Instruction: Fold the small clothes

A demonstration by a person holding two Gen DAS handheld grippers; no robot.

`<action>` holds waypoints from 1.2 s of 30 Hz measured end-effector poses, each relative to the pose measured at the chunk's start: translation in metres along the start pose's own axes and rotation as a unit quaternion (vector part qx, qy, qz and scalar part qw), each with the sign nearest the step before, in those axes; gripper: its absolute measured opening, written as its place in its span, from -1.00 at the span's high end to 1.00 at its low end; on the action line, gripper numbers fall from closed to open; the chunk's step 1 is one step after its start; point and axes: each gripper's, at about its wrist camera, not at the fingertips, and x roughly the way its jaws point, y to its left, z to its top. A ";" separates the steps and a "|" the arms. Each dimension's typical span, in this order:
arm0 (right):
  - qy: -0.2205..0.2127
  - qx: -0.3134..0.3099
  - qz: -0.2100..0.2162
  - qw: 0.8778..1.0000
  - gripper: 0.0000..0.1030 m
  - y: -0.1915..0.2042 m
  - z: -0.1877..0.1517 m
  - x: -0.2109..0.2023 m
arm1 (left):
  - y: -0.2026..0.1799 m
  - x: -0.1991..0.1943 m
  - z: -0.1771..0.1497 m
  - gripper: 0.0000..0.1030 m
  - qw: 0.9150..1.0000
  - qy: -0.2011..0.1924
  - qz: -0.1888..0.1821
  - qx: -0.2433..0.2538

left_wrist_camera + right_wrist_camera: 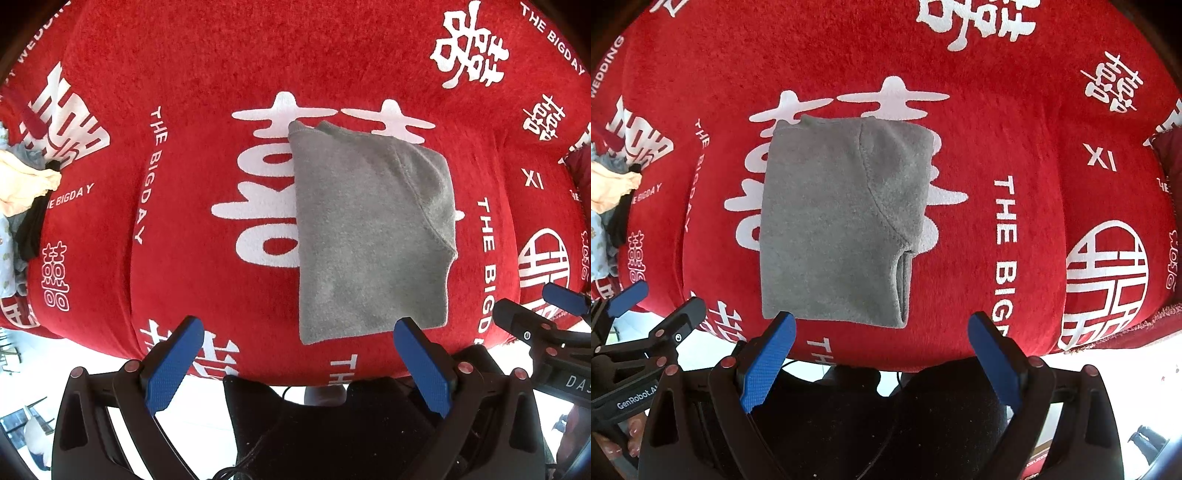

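Observation:
A grey fleece garment (369,236) lies folded flat in the middle of the red cloth, also central in the right wrist view as the same garment (838,221), with a curved seam and a small opening on its right side. My left gripper (299,332) hovers open at the near edge, its right pad just over the garment's near corner. My right gripper (881,328) is open too, level with the garment's near hem, nothing between its blue pads. Each gripper shows at the side of the other's view.
A red cloth with white characters (207,74) covers the table. A pile of small clothes, cream, black and pale blue (22,199), sits at the left edge, seen too as the pile (609,199). The table's near edge runs just under the grippers, with a person's dark-clad legs (886,413) below.

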 end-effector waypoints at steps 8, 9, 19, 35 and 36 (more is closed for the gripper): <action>0.000 0.000 0.000 1.000 -0.86 0.001 0.000 0.000 | -0.001 0.000 0.000 -1.00 1.000 0.001 0.000 -0.003; -0.001 -0.001 -0.002 1.000 -0.86 0.001 0.000 0.000 | -0.001 0.000 0.000 -1.00 1.000 0.001 0.000 -0.003; 0.000 -0.002 -0.004 1.000 -0.86 0.001 0.001 0.000 | 0.000 0.001 0.001 -1.00 1.000 0.001 -0.001 -0.002; 0.000 -0.006 -0.004 1.000 -0.86 -0.001 0.003 0.001 | 0.000 0.002 0.002 -1.00 1.000 0.002 -0.001 -0.003; 0.000 -0.006 -0.004 1.000 -0.86 -0.001 0.003 0.001 | 0.000 0.002 0.002 -1.00 1.000 0.002 -0.001 -0.003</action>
